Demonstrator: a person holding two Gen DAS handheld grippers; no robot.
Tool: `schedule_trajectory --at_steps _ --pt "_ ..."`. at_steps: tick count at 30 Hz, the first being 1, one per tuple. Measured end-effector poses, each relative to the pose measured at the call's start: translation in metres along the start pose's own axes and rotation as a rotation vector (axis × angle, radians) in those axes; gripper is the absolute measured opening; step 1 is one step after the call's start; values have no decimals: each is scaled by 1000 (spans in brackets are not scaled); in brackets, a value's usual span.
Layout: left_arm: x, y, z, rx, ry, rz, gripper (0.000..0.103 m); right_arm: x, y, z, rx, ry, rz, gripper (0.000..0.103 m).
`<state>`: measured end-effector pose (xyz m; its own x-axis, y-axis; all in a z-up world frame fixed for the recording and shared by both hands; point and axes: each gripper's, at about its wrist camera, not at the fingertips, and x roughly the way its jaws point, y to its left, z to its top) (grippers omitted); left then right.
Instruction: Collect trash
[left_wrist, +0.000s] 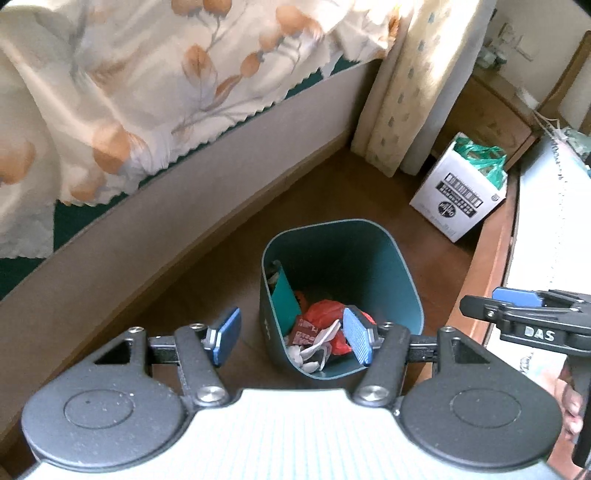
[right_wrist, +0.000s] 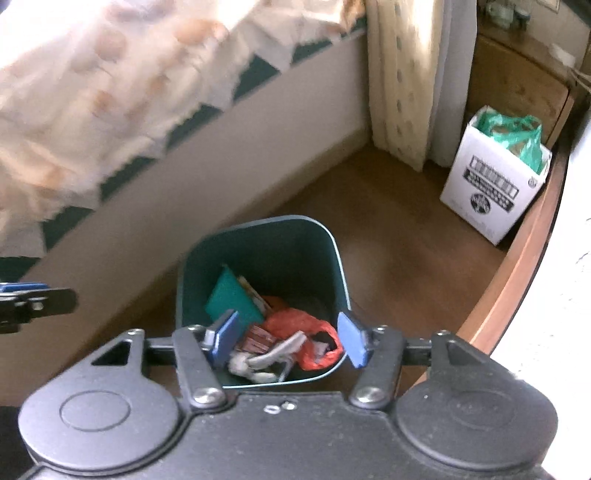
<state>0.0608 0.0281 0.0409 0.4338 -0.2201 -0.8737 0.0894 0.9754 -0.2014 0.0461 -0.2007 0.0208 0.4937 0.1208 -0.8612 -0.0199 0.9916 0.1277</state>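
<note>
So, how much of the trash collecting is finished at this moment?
Done: the teal bin already holds trash, including a red plastic bag, a teal card and white paper scraps.
In hand: nothing. The left gripper and the right gripper are both open and empty above the bin.
Left: no loose trash shows on the visible floor; elsewhere, I cannot tell.

The left gripper (left_wrist: 293, 338) has a pale ribbed body flanked by two round black discs, with black link arms fixed by silver screws and blue ribbed pads (left_wrist: 356, 336) on grey brackets. The right gripper (right_wrist: 288, 339) is built the same, but its body is black and dusty, with small silver screws near the front edge and smooth blue pads (right_wrist: 225, 338). Seen from the left camera, its black arm carries white "DAS" lettering, and fingers (left_wrist: 572, 410) of a bare hand show below it.
</note>
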Motion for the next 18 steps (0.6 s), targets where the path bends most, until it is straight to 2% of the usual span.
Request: schedule_trajectory --at_steps 4,6,8,11,14,18 --pt "-24 -7 -9 19 -35 -5 61 -33 7 -12 -10 -52 21 64" --pt "-36 -9 -13 29 -56 -14 68 -48 11 -19 -27 -83 21 68" --pt "-48 -13 -19 32 -78 -32 70 -59 15 -26 -44 -105 31 70" --pt "-65 -16 -27 34 -105 -55 71 -76 22 -37 -69 -143 39 78" --pt "-80 -18 -34 41 -135 -83 82 -94 29 -47 -86 -183 60 87" --pt "-100 -23 -44 71 -181 -94 82 -113 38 -58 -113 -235 64 99"
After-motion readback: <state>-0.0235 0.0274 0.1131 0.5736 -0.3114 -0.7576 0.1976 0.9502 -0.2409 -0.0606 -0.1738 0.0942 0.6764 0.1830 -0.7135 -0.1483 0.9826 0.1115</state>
